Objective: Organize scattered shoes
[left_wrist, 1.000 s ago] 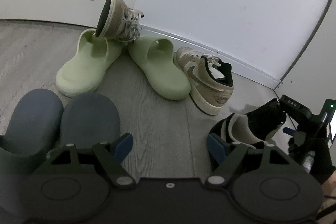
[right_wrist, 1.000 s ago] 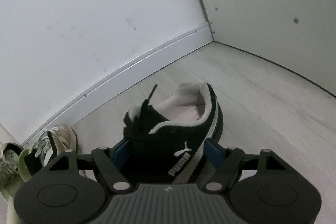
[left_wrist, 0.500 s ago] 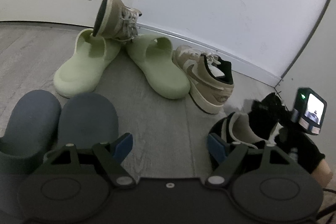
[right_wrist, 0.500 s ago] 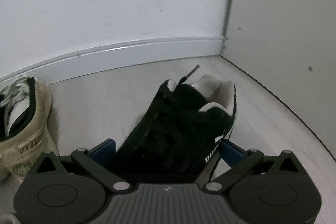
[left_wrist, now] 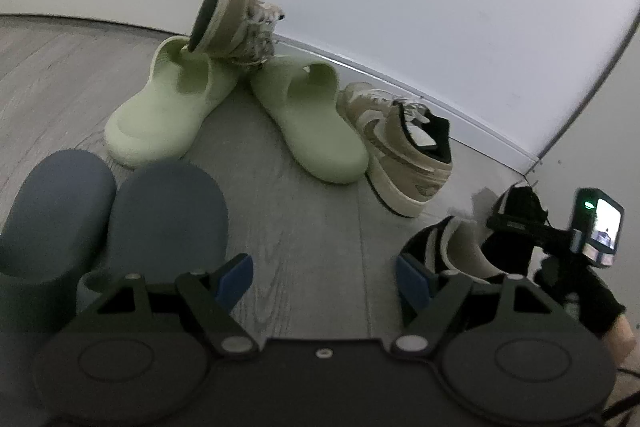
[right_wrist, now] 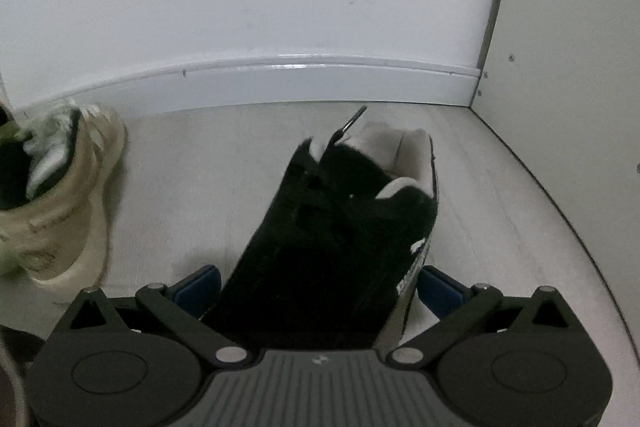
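Right gripper spread wide, pads clear of black sneaker between them — shoe on floor near corner. Left gripper open, empty. Risk: withdrawing pad snags upper, drags sneaker askew.

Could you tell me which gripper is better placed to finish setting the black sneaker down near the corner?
Right: the right gripper already straddles the black sneaker; the left gripper has only bare floor between its fingers.
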Demonstrator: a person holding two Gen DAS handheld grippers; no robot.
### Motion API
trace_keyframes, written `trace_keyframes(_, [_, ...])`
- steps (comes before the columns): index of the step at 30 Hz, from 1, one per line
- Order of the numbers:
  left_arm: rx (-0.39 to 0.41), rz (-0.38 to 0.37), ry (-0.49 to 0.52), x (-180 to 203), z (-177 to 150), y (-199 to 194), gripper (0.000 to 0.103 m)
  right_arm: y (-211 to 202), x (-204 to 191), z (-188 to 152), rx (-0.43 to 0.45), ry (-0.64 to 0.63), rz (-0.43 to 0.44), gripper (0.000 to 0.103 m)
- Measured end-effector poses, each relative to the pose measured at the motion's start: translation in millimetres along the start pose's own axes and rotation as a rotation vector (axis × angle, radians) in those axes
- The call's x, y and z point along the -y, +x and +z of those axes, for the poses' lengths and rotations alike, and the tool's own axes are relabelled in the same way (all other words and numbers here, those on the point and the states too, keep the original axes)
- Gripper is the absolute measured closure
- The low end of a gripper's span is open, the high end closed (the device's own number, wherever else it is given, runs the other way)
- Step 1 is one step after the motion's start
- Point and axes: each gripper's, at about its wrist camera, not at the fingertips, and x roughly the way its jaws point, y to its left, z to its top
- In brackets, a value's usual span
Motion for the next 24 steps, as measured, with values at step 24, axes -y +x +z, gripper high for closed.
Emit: trace_keyframes(24, [-0.008,-0.028,-0.040,-8,-4,0,0.024,-128,-26,-96,-0.092,-0.370,0.262,0.016])
